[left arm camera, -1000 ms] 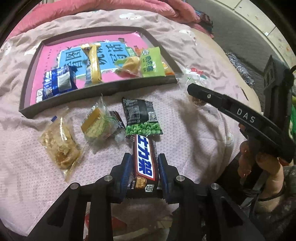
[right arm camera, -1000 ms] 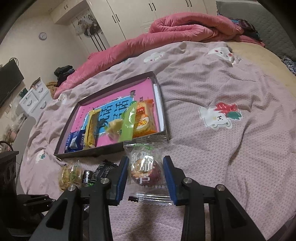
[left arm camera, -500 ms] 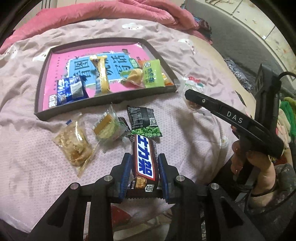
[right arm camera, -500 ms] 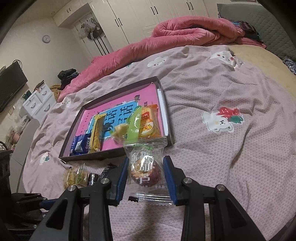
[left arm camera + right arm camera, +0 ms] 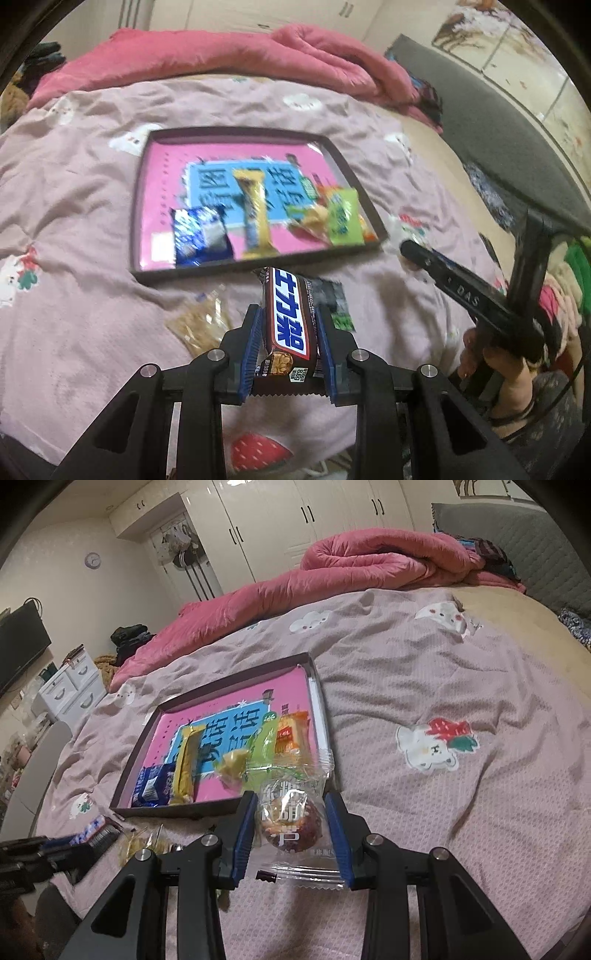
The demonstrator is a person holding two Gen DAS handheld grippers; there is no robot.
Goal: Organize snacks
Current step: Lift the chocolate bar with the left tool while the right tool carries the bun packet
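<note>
You were in the middle of carrying two snacks toward the shallow dark-rimmed tray with the pink printed bottom (image 5: pixel 142 206), which lay on the pale pink bedspread (image 5: pixel 74 206). Your left gripper (image 5: pixel 288 343) was closed on the brown chocolate bar with the blue and white label (image 5: pixel 290 321); its blue pads pressed the two long sides, and the bar pointed forward, its far end near the front rim of the tray. Your right gripper (image 5: pixel 290 830) was clamped on the clear plastic packet with a round brown and purple snack inside (image 5: pixel 293 823), held just in front of the near right corner of the tray.

In the tray there were already a blue packet (image 5: pixel 199 236), a long yellow bar (image 5: pixel 255 214) and a green packet (image 5: pixel 343 218). A clear bag of beige crackers (image 5: pixel 199 321) and a dark packet with green peas (image 5: pixel 338 306) lay outside on the bedspread, not yet sorted.

I judge that the next move called for bringing each snack over the rim to a free place on the pink bottom, then opening the jaws. Both grippers pointed downward at a slant. Your hand (image 5: pixel 506 373) held the handle of the right gripper at the right edge.
</note>
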